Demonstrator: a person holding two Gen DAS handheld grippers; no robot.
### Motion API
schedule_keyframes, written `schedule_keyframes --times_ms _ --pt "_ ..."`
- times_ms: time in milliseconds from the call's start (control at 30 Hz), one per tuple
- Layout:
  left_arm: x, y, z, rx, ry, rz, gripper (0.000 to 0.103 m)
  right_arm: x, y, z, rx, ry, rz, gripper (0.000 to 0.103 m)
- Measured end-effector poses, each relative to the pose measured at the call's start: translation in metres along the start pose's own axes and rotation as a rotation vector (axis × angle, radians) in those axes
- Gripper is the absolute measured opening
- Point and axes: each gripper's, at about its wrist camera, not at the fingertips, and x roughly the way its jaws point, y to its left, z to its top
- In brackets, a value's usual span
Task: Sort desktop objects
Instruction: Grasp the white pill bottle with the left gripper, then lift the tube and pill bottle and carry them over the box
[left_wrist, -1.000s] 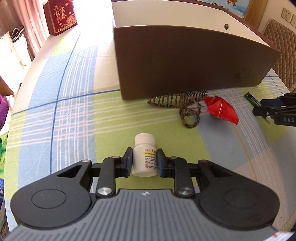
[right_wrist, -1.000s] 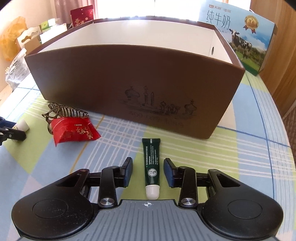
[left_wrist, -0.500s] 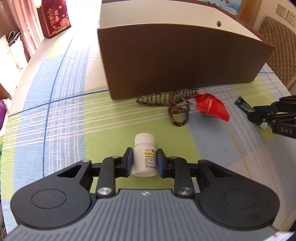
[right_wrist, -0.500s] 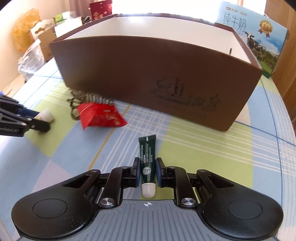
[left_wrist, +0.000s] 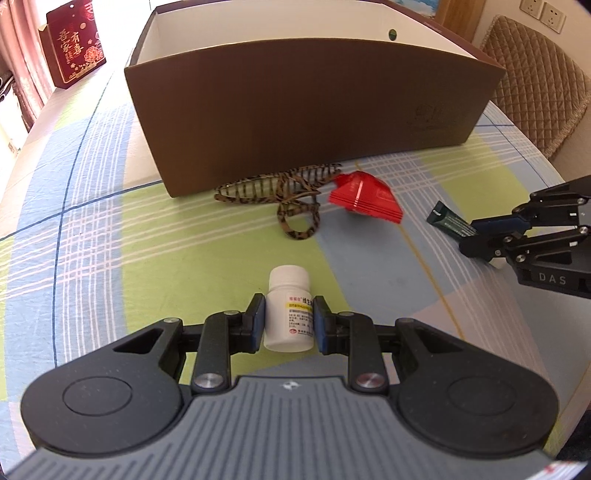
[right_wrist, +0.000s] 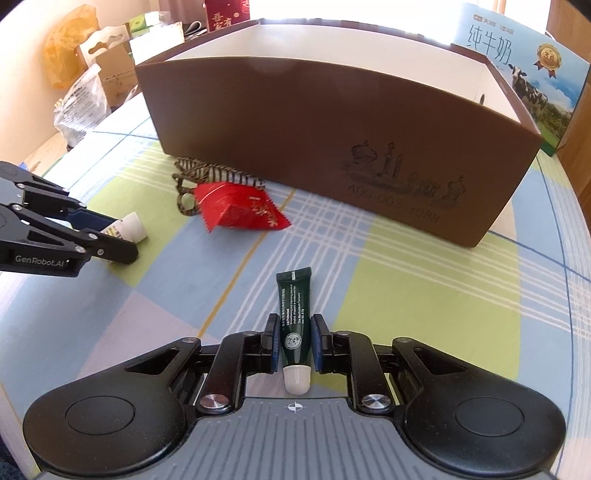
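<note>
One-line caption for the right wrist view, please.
Right gripper shut on a dark green tube, facing the brown box; red packet on the checked tablecloth.

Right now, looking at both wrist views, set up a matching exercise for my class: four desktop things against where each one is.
Things:
1. white pill bottle
2. green tube
3. red packet
4. striped hair clip

Places:
A. against the brown box wall
B. in the left gripper
C. loose on the tablecloth
D. in the right gripper

Pairs: 1-B, 2-D, 3-C, 4-A
</note>
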Motion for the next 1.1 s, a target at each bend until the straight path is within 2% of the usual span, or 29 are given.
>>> schedule_keyframes --times_ms 267,500,800,1100 --pt "-0.006 -0.002 -0.004 -0.012 0.01 -0.017 0.022 -0.008 -0.002 -0.006 0.09 0.031 0.103 0.014" --pt "-0.03 -0.004 0.0 -0.028 -0.043 -0.05 0.022 -0.031 -0.009 0.006 0.172 -0.042 0.17 0.014" --pt "-0.071 -0.007 0.037 -0.017 -0.186 -0.091 0.022 -0.064 -0.027 0.047 0.206 -0.177 0.182 0.014" --pt "-0.087 -0.002 0.088 0.016 -0.301 -0.067 0.022 -0.083 -0.049 0.098 0.174 -0.274 0.166 0.014"
